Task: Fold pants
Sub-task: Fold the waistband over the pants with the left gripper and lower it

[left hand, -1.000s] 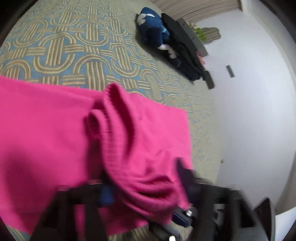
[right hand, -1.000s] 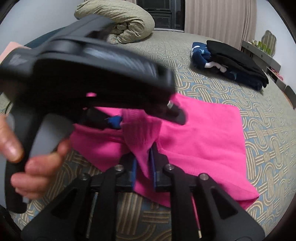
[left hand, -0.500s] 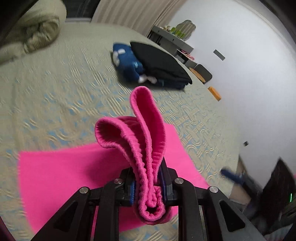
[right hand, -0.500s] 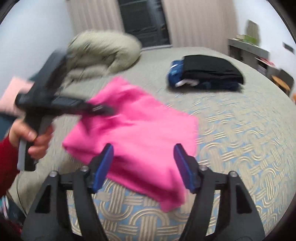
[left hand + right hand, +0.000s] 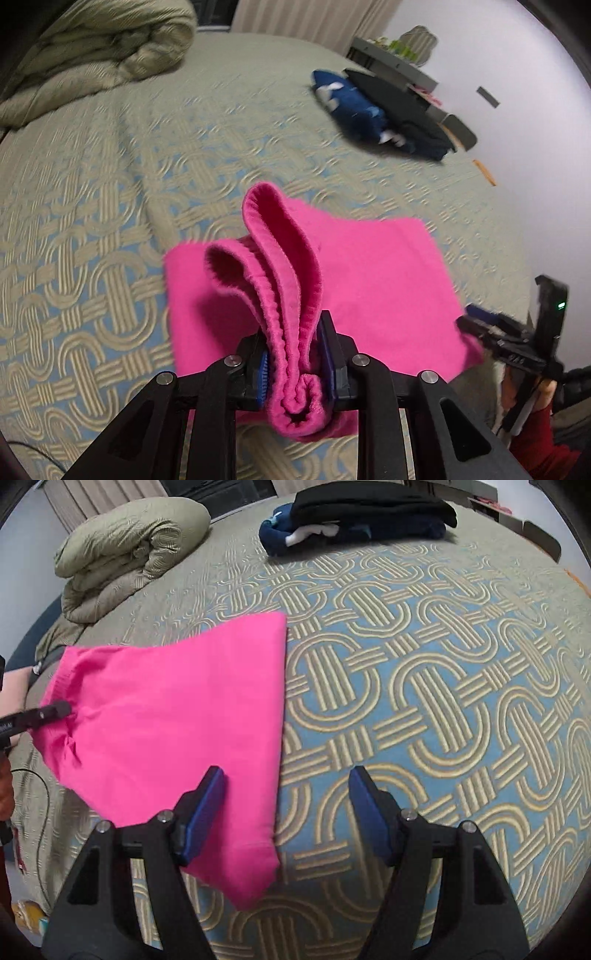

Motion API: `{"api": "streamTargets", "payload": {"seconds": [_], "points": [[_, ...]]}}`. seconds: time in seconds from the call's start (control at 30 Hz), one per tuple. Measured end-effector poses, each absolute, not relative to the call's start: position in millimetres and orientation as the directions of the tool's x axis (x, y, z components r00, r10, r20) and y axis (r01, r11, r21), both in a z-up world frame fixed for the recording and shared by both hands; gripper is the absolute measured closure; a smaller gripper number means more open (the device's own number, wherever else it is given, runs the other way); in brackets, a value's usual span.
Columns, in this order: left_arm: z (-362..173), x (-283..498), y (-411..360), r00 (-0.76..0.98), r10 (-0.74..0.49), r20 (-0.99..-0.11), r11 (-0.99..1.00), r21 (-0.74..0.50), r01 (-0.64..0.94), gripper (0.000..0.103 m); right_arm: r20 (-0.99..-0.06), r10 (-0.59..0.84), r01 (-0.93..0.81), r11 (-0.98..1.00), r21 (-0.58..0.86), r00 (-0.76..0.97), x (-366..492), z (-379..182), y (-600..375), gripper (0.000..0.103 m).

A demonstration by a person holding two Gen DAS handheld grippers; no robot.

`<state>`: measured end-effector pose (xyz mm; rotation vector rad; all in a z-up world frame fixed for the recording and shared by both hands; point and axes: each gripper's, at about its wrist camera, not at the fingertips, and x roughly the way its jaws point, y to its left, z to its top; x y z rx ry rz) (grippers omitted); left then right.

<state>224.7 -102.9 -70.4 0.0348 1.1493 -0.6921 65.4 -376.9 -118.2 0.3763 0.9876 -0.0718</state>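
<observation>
The pink pants (image 5: pixel 173 716) lie folded on the patterned bedspread (image 5: pixel 424 686). My left gripper (image 5: pixel 297 365) is shut on the bunched ribbed waistband (image 5: pixel 284 266) of the pants (image 5: pixel 376 280) and holds it a little above the bed. My right gripper (image 5: pixel 286 801) is open and empty, its jaws straddling the near right edge of the pants. It also shows at the far right of the left wrist view (image 5: pixel 480 325). The left gripper shows at the left edge of the right wrist view (image 5: pixel 55 710).
A rolled olive duvet (image 5: pixel 129 550) lies at the back left. A stack of folded dark blue and black clothes (image 5: pixel 354 513) lies at the back of the bed, also in the left wrist view (image 5: pixel 380 110). A shelf (image 5: pixel 395 62) stands by the white wall.
My right gripper let go of the waistband, opened, and moved to the pants' other edge. My left gripper took hold of the waistband and keeps it pinched.
</observation>
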Motion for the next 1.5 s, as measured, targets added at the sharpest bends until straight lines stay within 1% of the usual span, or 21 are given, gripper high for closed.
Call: {"api": "streamTargets", "payload": {"seconds": [0.07,0.13,0.17,0.23,0.3,0.37,0.53,0.67,0.77,0.83,1.23,1.37,1.5], "points": [[-82,225,-98,0.227,-0.450,-0.864,0.814,-0.293,0.501,0.077,-0.828,0.109,0.223,0.936,0.272,0.551,71,-118,-376,0.032],[-93,224,-90,0.245,-0.389,-0.888,0.844,-0.237,0.482,0.076,-0.829,0.111,0.222,0.936,0.272,0.548,72,-118,-377,0.032],[-98,224,-82,0.262,-0.354,-0.898,0.859,-0.201,0.472,0.072,-0.830,0.110,0.221,0.937,0.269,0.547,75,-120,-377,0.032],[-101,225,-72,0.266,-0.362,-0.893,0.865,-0.216,0.452,0.061,-0.830,0.106,0.220,0.939,0.265,0.547,73,-122,-379,0.032],[-102,223,-61,0.269,-0.381,-0.885,0.871,-0.245,0.427,0.056,-0.830,0.102,0.220,0.940,0.260,0.548,74,-120,-377,0.032],[-102,221,-55,0.285,-0.358,-0.889,0.882,-0.222,0.416,0.046,-0.830,0.101,0.219,0.941,0.259,0.548,72,-118,-374,0.032],[-103,221,-54,0.275,-0.367,-0.889,0.883,-0.241,0.402,0.044,-0.828,0.113,0.212,0.940,0.268,0.549,72,-117,-373,0.032],[-108,227,-55,0.243,-0.389,-0.889,0.882,-0.283,0.376,0.037,-0.826,0.120,0.206,0.940,0.274,0.550,77,-116,-374,0.032],[-116,230,-56,0.203,-0.433,-0.878,0.870,-0.348,0.350,0.030,-0.826,0.119,0.202,0.941,0.270,0.551,81,-116,-375,0.032],[-119,230,-58,0.187,-0.447,-0.875,0.865,-0.370,0.339,0.030,-0.826,0.123,0.195,0.943,0.270,0.549,84,-115,-374,0.032],[-122,235,-82,0.207,-0.415,-0.886,0.864,-0.312,0.396,0.026,-0.831,0.137,0.162,0.951,0.262,0.540,98,-117,-365,0.032],[-124,237,-90,0.223,-0.402,-0.888,0.860,-0.283,0.425,0.020,-0.835,0.138,0.156,0.953,0.258,0.533,104,-119,-364,0.032],[-127,235,-99,0.240,-0.378,-0.894,0.857,-0.240,0.456,0.018,-0.836,0.142,0.157,0.952,0.261,0.530,110,-120,-362,0.032]]}}
